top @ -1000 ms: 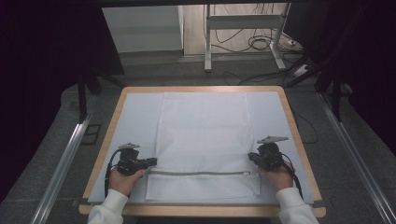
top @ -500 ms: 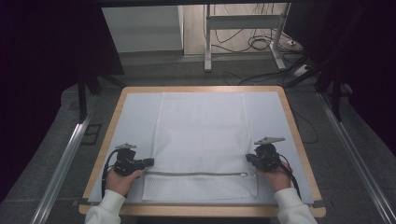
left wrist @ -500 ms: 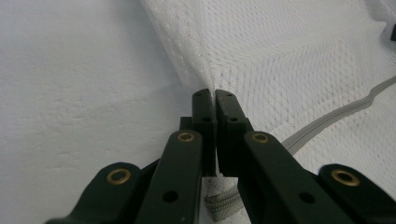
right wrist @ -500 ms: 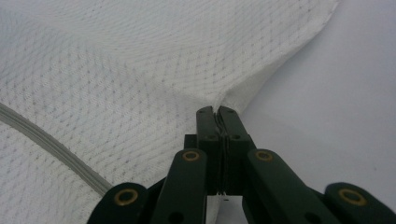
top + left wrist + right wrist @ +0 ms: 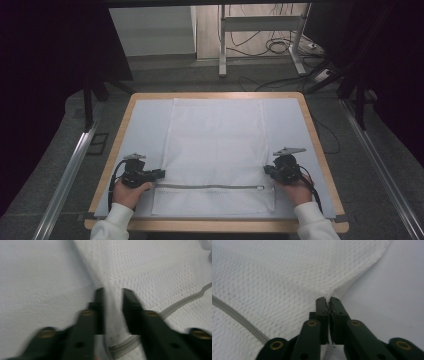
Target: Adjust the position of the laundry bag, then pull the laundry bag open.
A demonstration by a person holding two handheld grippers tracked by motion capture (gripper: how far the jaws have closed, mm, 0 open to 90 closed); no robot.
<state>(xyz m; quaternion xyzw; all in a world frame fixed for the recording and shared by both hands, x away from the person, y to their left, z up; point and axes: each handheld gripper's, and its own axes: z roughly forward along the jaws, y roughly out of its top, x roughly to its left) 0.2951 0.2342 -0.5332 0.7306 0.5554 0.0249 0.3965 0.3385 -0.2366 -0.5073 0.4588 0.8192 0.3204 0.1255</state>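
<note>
Right gripper [image 5: 328,301] first: in the right gripper view its two black jaws are pinched together on the side edge of the white mesh bag [image 5: 216,150], with a thin fold of fabric squeezed between the pads. They've only just begun to ease, barely a hair.

Left gripper [image 5: 112,293] is a different story. Its jaws have just been opening, and in the left gripper view they stand apart with the bag's edge running loose through the gap, pads not pressing on it. That view is pretty blurry, so exactly how the fabric sits down at the base is hard to make out.

The grey zipper [image 5: 207,187] runs across the bag near the person's end; both gripper views cut it off at the frame edge.

From the high view, the bag lies flat down the middle of the pale mat on the wooden-rimmed table [image 5: 312,131]. The left hand [image 5: 129,194] and right hand [image 5: 296,191] hold the grippers low at opposite sides of the bag, pointing inward, and the white sleeves are cropped by the bottom edge.
</note>
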